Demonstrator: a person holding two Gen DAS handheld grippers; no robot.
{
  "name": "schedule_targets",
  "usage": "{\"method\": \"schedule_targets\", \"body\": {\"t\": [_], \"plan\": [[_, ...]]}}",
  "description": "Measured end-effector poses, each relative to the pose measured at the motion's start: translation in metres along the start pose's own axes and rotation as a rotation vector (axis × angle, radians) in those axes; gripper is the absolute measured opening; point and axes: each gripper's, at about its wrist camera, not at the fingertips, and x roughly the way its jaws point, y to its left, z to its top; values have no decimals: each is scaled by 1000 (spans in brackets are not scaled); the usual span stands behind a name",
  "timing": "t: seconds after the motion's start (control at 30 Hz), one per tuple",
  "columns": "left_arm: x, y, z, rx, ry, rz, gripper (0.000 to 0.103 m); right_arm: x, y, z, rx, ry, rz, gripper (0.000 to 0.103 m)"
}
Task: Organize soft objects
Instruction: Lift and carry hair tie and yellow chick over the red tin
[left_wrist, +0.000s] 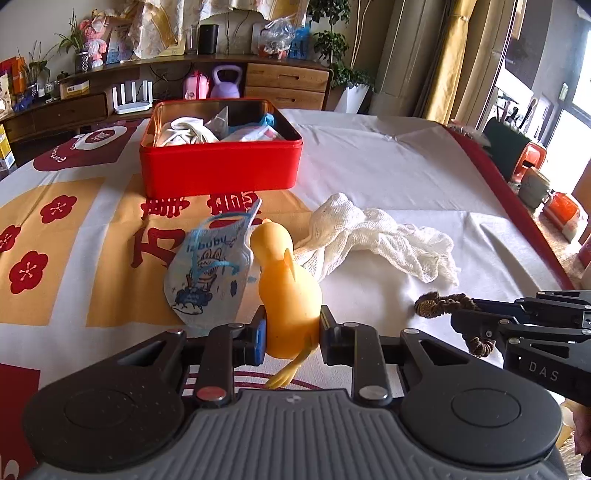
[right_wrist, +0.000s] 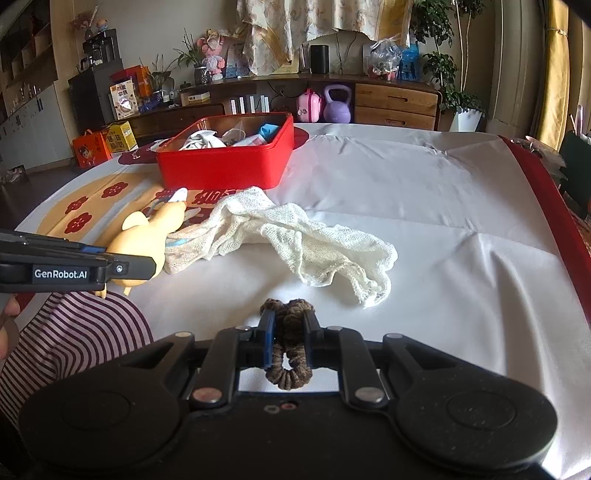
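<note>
My left gripper (left_wrist: 291, 332) is shut on a soft yellow chicken toy (left_wrist: 286, 280), whose head points away and whose feet dangle below the pads. The right wrist view shows that toy (right_wrist: 147, 236) at the left, in the left gripper (right_wrist: 147, 264). My right gripper (right_wrist: 289, 328) is shut on a brown scrunchie (right_wrist: 290, 347); from the left wrist view the scrunchie (left_wrist: 443, 304) hangs at the right gripper's fingers (left_wrist: 480, 325). A child's face mask (left_wrist: 208, 273) and a white gauze cloth (left_wrist: 373, 236) lie on the table. Farther back stands a red tin box (left_wrist: 221, 170) with cloth items inside.
The table wears a white, red and tan cloth (right_wrist: 424, 206) with a red edge on the right. A striped sleeve (right_wrist: 74, 332) sits low at the left of the right wrist view. Behind the table stands a wooden sideboard (left_wrist: 286, 83) with plants and clutter.
</note>
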Motion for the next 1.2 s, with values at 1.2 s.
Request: {"method": "schedule_targets", "body": {"t": [1.2], "plan": [[-66,35,81,-62,-119,-64,26,-47,37,116,-64,-185,130,15]]}}
